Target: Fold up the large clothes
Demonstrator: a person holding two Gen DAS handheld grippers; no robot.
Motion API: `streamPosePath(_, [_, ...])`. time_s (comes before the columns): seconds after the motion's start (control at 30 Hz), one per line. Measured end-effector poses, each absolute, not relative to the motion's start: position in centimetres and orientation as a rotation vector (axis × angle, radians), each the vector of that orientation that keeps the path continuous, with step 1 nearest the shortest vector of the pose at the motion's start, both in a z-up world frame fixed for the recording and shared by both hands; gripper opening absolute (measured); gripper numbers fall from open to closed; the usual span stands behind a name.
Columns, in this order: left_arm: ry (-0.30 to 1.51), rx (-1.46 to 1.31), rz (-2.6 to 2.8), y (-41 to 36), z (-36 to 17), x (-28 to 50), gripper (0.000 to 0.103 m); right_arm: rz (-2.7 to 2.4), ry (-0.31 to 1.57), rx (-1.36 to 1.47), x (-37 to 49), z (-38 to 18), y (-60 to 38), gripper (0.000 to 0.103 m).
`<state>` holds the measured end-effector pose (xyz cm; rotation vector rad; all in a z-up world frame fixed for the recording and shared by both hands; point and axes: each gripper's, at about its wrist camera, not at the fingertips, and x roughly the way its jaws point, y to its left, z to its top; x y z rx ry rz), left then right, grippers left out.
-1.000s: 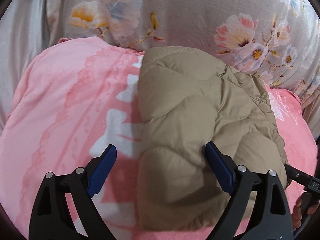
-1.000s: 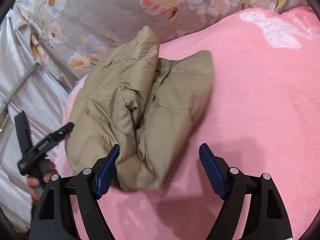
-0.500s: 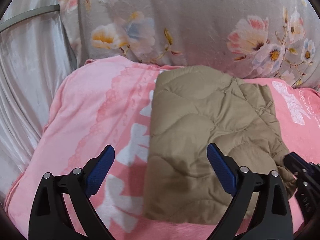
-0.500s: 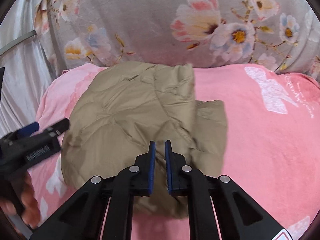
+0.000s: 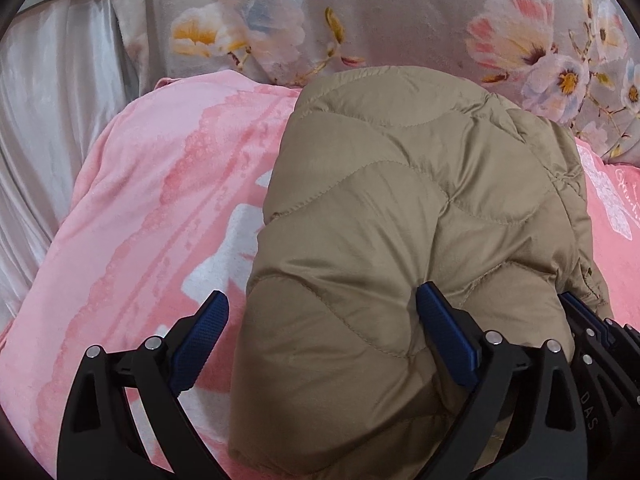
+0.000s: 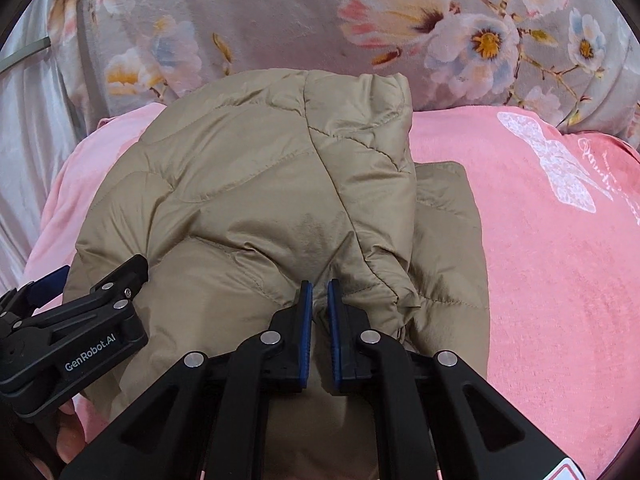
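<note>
A tan quilted puffer jacket point(image 5: 404, 216) lies folded in a thick bundle on a pink blanket point(image 5: 152, 200); it also shows in the right wrist view point(image 6: 256, 200). My left gripper point(image 5: 320, 344) is open, its fingers straddling the jacket's near left edge, the right finger pressed into the fabric. My right gripper point(image 6: 319, 300) is shut on a fold of the jacket at its near edge. The left gripper shows at the left of the right wrist view point(image 6: 80, 320); the right gripper shows at the right edge of the left wrist view point(image 5: 592, 332).
A grey floral quilt point(image 6: 320, 20) rises behind the jacket. A silvery satin curtain point(image 5: 48, 120) hangs at the left. The pink blanket point(image 6: 560, 260) stretches to the right with a white bow print point(image 6: 560, 164).
My right gripper closed from wide open and now pinches the jacket's near fold. Both grippers swung around and pushed in close to the bundle, which now bulges under them. The left stays open.
</note>
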<state>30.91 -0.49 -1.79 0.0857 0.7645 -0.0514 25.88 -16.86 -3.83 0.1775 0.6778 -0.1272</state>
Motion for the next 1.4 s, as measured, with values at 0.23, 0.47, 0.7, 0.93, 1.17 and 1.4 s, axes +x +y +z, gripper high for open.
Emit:
streamPosePath(0.23, [0.721, 0.115, -0.039, -1.0, -2.7, 30.5, 0.094, -0.154, 0.633, 0.125, 25.8, -4.9, -16.1, 0.007])
streamPosePath(0.47, [0.700, 0.106, -0.033, -0.9, -3.2, 30.3, 0.094, -0.150, 0.622, 0.134, 25.8, -4.9, -16.3, 0.007])
streamPosePath(0.7, [0.647, 0.109, -0.009, -1.1, -3.6, 29.6, 0.094, -0.146, 0.621, 0.140, 25.8, -4.9, -16.3, 0.007])
streamPosePath(0.93, [0.635, 0.083, -0.015, -0.8, -3.5, 29.6, 0.095, -0.136, 0.608, 0.157, 25.5, -4.8, -16.6, 0.007])
streamPosePath(1.17, [0.622, 0.082, -0.064, 1.1, -1.5, 24.0, 0.095, -0.148, 0.590, 0.203, 18.5, -3.1, -17.6, 0.060])
streamPosePath(1.4, [0.667, 0.148, -0.081, 1.6, -3.1, 16.2, 0.096, -0.181, 0.685, 0.186, 10.8, -6.1, -17.5, 0.068])
